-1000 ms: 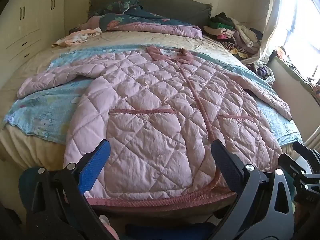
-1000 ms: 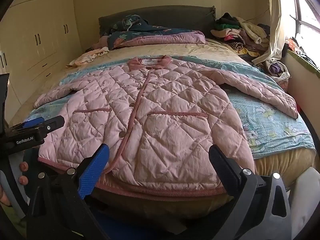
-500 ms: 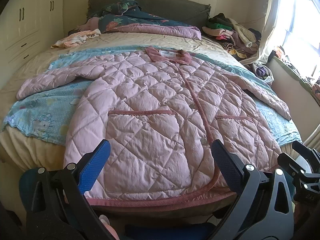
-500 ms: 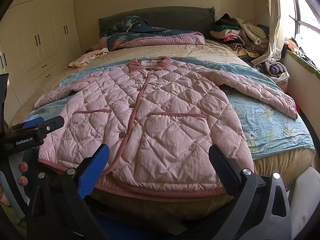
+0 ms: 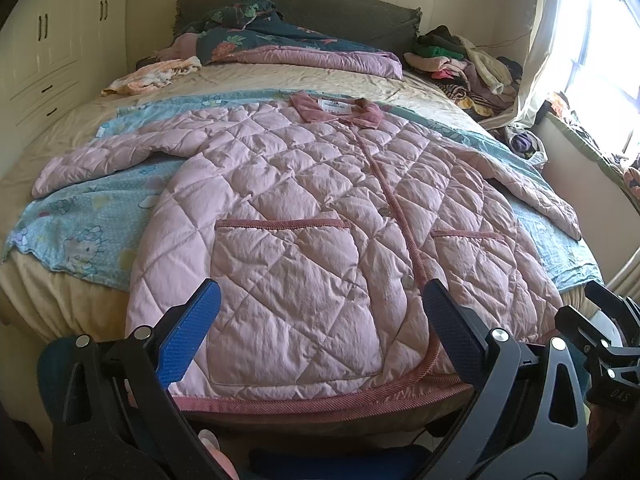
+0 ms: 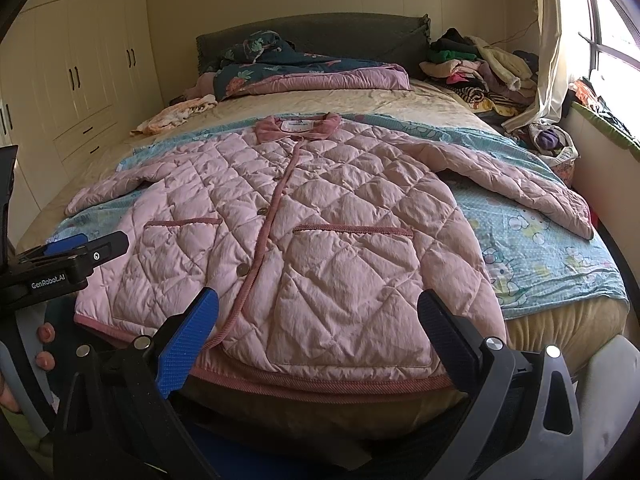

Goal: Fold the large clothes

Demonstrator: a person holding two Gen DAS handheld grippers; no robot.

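The pink quilted jacket (image 5: 320, 216) lies flat, front up, lengthwise on the bed (image 5: 52, 296), collar toward the headboard (image 5: 320, 12), hem at the foot, where the left gripper (image 5: 320, 332) and right gripper (image 6: 318, 332) hover spread wide, grasping nothing.

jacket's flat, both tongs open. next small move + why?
Probably move the left tongs toward the left sleeve to fold it inward: the pink quilted jacket lies buttoned and flat, both sleeves spread, and the right tongs hold nothing.
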